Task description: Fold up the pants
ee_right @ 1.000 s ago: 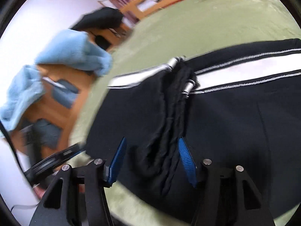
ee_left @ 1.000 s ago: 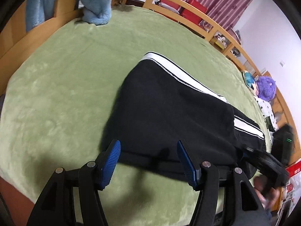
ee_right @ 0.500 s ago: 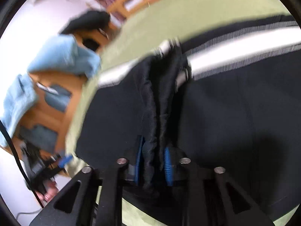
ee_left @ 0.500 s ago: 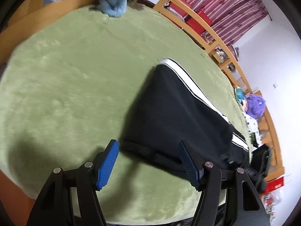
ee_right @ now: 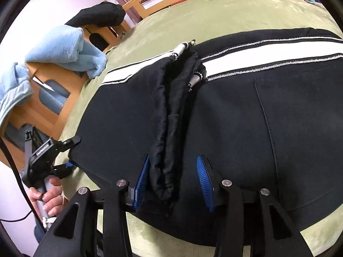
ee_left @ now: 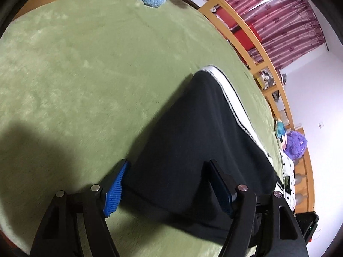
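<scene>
Black pants [ee_left: 201, 132] with a white side stripe [ee_left: 233, 98] lie folded on a green blanket [ee_left: 85, 64]. My left gripper [ee_left: 169, 186] is open, its blue pads astride the near corner of the pants. In the right wrist view the pants [ee_right: 246, 117] fill the middle, with a bunched waistband ridge [ee_right: 171, 128] running toward me. My right gripper [ee_right: 173, 180] is open, its pads on either side of that ridge. The left gripper [ee_right: 64, 156] shows there at the pants' left corner, held by a hand.
A light blue towel [ee_right: 62, 49] hangs over the wooden bed rail [ee_right: 51, 79] at the left. A black garment [ee_right: 98, 15] sits on the far rail. Plush toys [ee_left: 293, 145] lie at the blanket's right edge. Wooden railing [ee_left: 246, 30] lines the far side.
My right gripper, shut on the waistband ridge half a second ago, has opened again. My left gripper has moved closer over the pants' corner and stayed open.
</scene>
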The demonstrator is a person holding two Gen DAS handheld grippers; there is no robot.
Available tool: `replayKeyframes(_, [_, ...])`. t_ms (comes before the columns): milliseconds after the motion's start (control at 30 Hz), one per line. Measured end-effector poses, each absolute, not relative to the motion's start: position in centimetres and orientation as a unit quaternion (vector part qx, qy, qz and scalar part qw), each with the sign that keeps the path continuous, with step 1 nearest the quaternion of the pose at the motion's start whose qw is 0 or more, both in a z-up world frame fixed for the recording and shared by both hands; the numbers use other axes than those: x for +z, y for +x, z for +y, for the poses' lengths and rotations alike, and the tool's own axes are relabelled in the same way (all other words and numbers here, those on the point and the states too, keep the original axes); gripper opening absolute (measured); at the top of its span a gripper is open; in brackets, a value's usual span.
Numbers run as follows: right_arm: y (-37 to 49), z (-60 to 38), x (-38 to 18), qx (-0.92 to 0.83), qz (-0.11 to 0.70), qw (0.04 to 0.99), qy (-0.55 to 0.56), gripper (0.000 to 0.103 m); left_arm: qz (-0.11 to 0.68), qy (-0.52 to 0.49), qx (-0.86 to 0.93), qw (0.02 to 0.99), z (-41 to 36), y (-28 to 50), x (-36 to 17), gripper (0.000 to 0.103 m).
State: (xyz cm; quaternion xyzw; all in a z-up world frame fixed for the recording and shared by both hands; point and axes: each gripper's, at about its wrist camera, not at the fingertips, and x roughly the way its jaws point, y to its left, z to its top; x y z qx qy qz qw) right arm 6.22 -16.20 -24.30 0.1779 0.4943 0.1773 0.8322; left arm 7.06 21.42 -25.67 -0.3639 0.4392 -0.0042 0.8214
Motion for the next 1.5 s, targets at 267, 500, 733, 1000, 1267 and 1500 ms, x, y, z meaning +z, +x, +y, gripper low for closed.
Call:
replayKeyframes(267, [5.5, -21.5, -22.3, 0.161, 0.484, 0.835, 0.206, 0.045, 0.36, -0.277, -0.034, 0.89, 18.6, 6.3, -17.3, 0.023])
replayKeyframes(500, [3.0, -31.1, -19.8, 0.111, 0.461, 0.854, 0.213, 0.046, 0.302, -0.123, -0.089, 0.941, 7.9, 6.4, -6.4, 0.023])
replayKeyframes(733, [-0.4, -41.8, -16.6, 0.04, 0.401, 0.882, 0.243, 0.049, 0.277, -0.068, -0.182, 0.941, -7.5, 7.2, 0.1, 0.022])
replayKeyframes(1000, [-3.3, -51.8, -16.8, -0.016, 0.395, 0.878, 0.27, 0.049, 0.324, -0.101, -0.367, 0.866, -25.7, 7.8, -3.1, 0.014])
replayKeyframes(1267, [-2.2, -53.6, -18.2, 0.018, 0.381, 0.871, 0.311, 0.05, 0.416, -0.078, -0.287, 0.859, -23.9, 8.4, -10.9, 0.03])
replayKeyframes(1500, [4.2, -49.8, -18.9, 0.103, 0.388, 0.86, 0.314, 0.05, 0.469, -0.092, -0.174, 0.861, -15.4, 8.4, -15.5, 0.034])
